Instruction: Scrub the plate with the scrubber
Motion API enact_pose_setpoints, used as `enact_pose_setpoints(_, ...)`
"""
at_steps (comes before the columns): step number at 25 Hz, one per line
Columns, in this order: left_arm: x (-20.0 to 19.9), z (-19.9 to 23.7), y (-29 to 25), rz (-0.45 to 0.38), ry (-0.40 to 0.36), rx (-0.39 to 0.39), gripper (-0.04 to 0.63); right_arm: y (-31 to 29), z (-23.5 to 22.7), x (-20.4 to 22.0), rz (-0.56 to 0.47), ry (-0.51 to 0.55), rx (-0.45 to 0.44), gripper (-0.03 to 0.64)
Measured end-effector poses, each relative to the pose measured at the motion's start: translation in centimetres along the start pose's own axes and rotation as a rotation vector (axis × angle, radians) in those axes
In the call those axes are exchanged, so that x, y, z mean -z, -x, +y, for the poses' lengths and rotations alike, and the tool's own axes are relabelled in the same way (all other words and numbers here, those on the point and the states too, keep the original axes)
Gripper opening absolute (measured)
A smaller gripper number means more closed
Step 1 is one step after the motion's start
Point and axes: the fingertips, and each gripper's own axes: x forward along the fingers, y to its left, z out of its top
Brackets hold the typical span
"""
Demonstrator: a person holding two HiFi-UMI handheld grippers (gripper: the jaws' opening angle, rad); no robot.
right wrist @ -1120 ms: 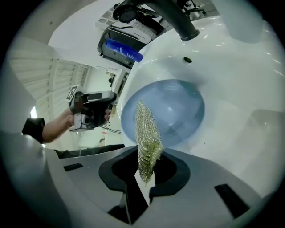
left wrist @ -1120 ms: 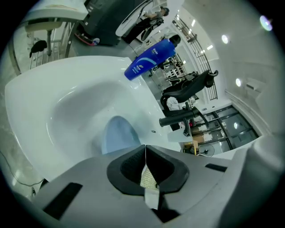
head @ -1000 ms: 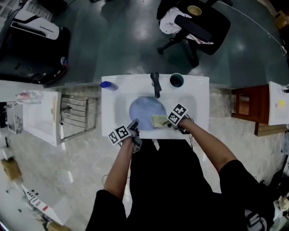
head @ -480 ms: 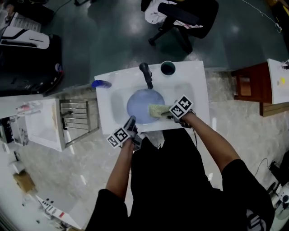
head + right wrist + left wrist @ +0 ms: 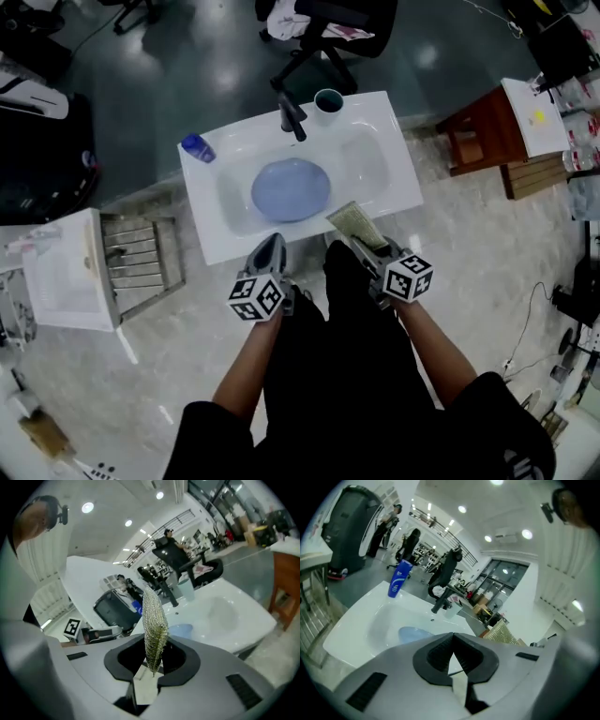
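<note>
Your left gripper (image 5: 269, 248) had its jaws pinched together, empty, just short of the sink's (image 5: 216, 239) near rim. Your right gripper (image 5: 367, 246) clamped the yellow-green scrubber (image 5: 353, 222), held on edge. Beyond, the blue plate (image 5: 291, 189) lay in the basin, apart from both. The faucet (image 5: 292, 117) and the cup (image 5: 328, 100) stood behind.

bright, even indoor light comes from round ceiling lamps (image 5: 461, 509), blown out white near the top of both gripper views. in the head view the white sink (image 5: 394, 178) glares, and the dark floor (image 5: 169, 56) at the top carries soft reflections. both gripper views bend hard toward black corners; the left gripper (image 5: 453, 641) and right gripper (image 5: 152, 656), close to the lens, look soft.
</note>
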Motion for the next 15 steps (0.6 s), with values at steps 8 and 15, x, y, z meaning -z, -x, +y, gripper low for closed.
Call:
enact_pose_setpoints(8, 0.9, -9.7, 10.2, -0.138, -0.322, 0.059, 0.003, 12.2, 4.7, 0.7, -0.165, 0.141, 0.216, 0.066)
enact_pose_setpoints(15, 4.8, -17.8, 15.5, -0.279, -0.419, -0.053, 0.005, 20.3, 5.0, 0.1, -0.234, 0.259, 0.166, 0.066)
